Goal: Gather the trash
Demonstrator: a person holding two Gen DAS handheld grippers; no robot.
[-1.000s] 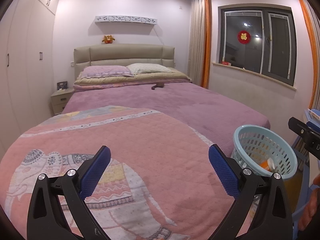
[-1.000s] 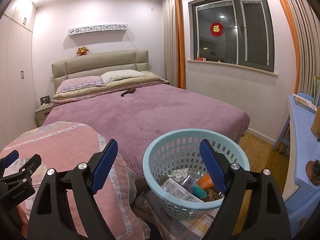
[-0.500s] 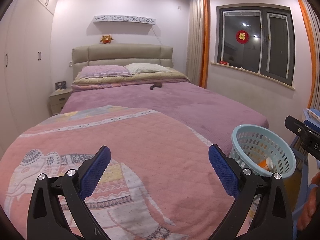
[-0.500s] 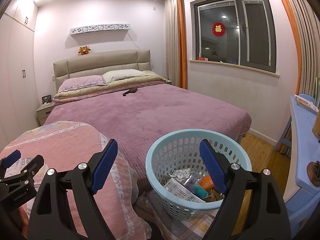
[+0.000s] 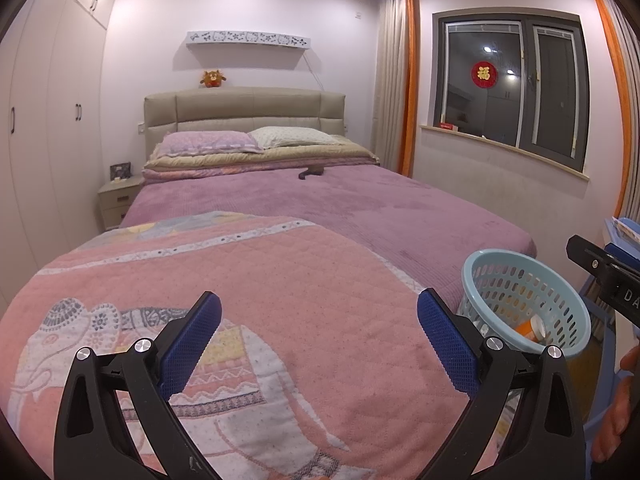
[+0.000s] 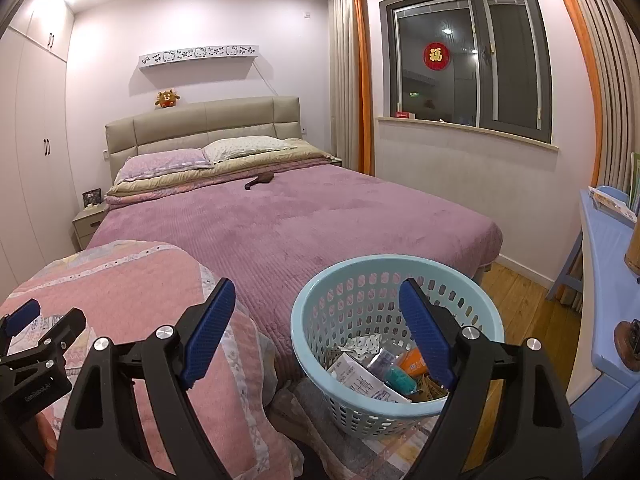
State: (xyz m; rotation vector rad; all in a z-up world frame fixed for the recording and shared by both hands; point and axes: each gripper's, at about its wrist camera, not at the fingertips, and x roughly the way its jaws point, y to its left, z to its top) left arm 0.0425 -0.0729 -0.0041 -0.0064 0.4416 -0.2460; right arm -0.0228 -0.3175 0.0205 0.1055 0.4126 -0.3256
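Note:
A light blue plastic basket (image 6: 360, 280) stands at the foot of the bed and holds several pieces of trash: papers, wrappers and an orange bottle (image 6: 414, 360). It also shows in the left wrist view (image 5: 560, 304) at the right. My right gripper (image 6: 316, 320) is open and empty, just above and before the basket's near rim. My left gripper (image 5: 318, 320) is open and empty over a pink elephant-print quilt (image 5: 260, 280). It also shows at the lower left of the right wrist view (image 6: 24, 320).
A large bed with a purple cover (image 6: 320, 216) fills the middle; a small dark object (image 6: 260, 180) lies near the pillows. A blue desk (image 6: 608, 248) stands at the right, a nightstand (image 5: 118, 196) at the far left. Wooden floor (image 6: 516, 300) lies between bed and desk.
Both views have drifted slightly; the basket sits a little further right in the right wrist view. Both grippers stay open and empty.

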